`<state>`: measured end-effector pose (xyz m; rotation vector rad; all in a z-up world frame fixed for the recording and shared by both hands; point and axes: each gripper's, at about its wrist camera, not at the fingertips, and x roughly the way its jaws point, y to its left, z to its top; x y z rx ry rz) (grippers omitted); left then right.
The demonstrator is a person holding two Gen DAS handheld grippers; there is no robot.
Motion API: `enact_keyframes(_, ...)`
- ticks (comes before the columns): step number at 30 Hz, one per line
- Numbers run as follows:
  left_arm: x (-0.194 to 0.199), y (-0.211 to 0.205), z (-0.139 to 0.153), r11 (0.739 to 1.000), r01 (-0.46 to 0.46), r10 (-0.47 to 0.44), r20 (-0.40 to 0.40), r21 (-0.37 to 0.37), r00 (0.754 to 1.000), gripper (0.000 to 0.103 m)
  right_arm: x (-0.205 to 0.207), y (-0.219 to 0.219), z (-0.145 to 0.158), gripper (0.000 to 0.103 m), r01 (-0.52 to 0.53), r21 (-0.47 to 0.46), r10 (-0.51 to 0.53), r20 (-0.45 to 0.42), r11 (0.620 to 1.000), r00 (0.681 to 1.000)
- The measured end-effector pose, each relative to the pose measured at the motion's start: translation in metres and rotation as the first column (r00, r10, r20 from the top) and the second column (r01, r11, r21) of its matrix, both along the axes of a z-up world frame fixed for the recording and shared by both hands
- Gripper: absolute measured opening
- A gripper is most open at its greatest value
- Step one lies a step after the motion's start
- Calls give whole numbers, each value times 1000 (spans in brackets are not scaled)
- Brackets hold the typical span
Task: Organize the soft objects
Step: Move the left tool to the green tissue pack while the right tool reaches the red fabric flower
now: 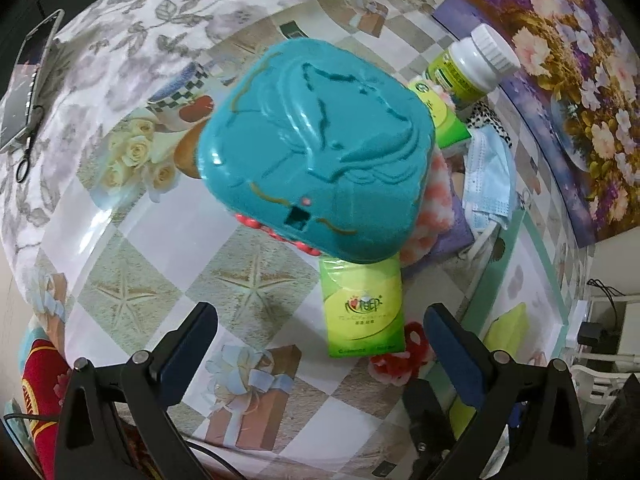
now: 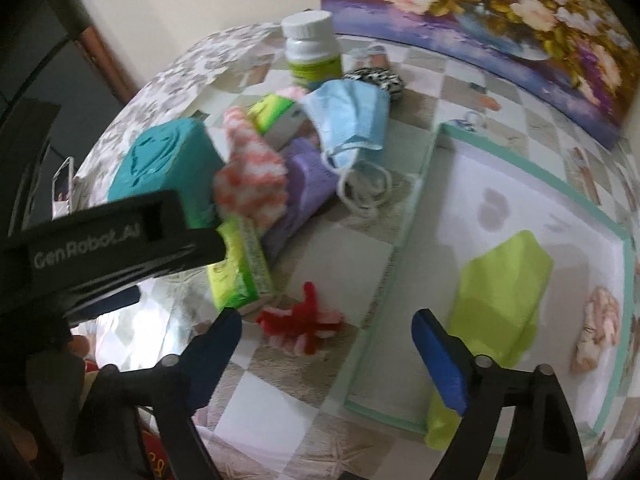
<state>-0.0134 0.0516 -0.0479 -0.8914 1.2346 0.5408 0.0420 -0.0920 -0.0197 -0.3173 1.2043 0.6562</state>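
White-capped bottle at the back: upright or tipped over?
Upright. The white-capped bottle stands on its base with the cap on top, behind the blue face mask; the left wrist view's slant is lens distortion.

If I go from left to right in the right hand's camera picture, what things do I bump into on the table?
Teal box → pink-and-white fluffy cloth → blue face mask → lime green cloth on the white mat → small pink cloth.
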Motion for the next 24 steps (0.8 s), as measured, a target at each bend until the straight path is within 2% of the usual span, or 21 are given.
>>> enact_keyframes(7,17,-7,-5,998,56,-56,-8,6,998,102,2,4,-4,79,-32,17,33,-24,999,999)
enact_keyframes(9,20,-8,-7,998,61,-61,-9,-7,998,102,2,6,-5,73,-45,18,46,-32,999,998)
enact_keyframes(15,27,-6,-17,997,70,-71,-25,-26,997,101,1,8,-9,64,-71,15,71,-33,997,997)
enact_keyframes(19,31,-5,-24,996,78,-79,-32,-47,996,91,-1,9,-11,62,-82,9,82,-36,997,996)
enact_keyframes(22,36,-7,-28,995,85,-87,-35,-52,996,89,0,8,-15,62,-87,-1,87,-42,996,995)
enact_keyframes(24,39,-9,-31,994,92,-95,-37,-56,995,84,1,8,-18,61,-88,-10,87,-49,996,995)
